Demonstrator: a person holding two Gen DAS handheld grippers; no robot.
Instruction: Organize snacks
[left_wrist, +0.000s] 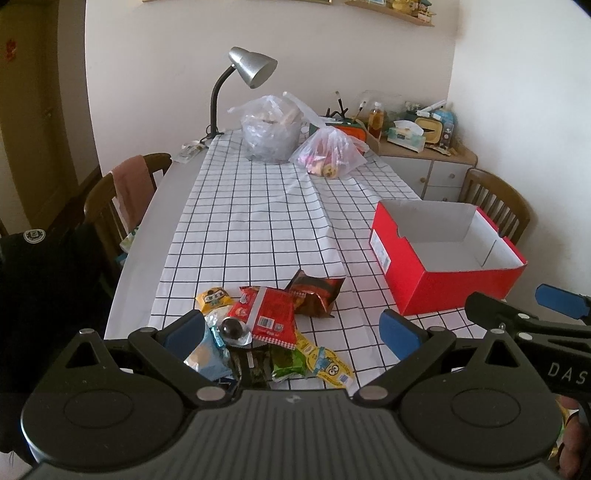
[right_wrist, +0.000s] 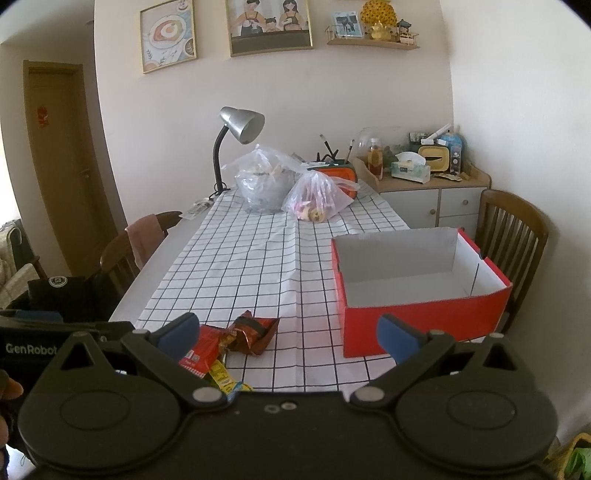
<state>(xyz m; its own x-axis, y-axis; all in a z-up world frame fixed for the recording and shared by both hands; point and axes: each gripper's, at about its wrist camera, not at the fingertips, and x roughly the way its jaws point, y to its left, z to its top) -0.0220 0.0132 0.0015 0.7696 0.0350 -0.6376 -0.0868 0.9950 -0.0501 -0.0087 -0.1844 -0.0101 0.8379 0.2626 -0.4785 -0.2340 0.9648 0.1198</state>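
Note:
A pile of snack packets lies at the near edge of the checked tablecloth: a red packet, a brown foil packet, a yellow packet, a green packet and a light blue one. My left gripper is open and empty, just above the pile. An open red box with a white, empty inside stands to the right. My right gripper is open and empty, between the red packet, the brown packet and the box. It also shows in the left wrist view.
Two clear plastic bags with items stand at the table's far end beside a silver desk lamp. Wooden chairs stand at the left and behind the box. A cluttered cabinet stands at the back right.

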